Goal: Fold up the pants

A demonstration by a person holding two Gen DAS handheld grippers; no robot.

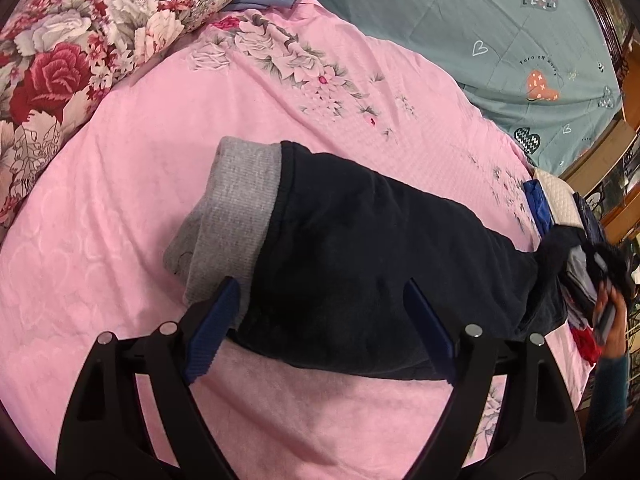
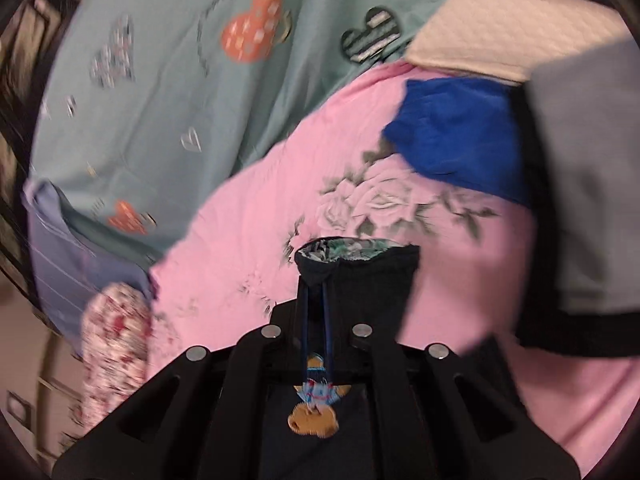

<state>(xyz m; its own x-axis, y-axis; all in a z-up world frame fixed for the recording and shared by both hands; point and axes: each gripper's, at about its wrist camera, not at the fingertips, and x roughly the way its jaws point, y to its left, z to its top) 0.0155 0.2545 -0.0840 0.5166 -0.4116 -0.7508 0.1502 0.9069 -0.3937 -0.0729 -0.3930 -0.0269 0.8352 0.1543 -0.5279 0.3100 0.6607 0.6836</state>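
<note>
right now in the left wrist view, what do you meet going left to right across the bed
rose-print quilt → pink bedspread → grey cuffs of the dark pants → blue cloth → right gripper clamping the pants' far end

My left gripper hung just above the near edge of the pants, jaws spread wide, blue pads either side. My right gripper was clamped on the pants' waistband, fingers hidden.
</note>
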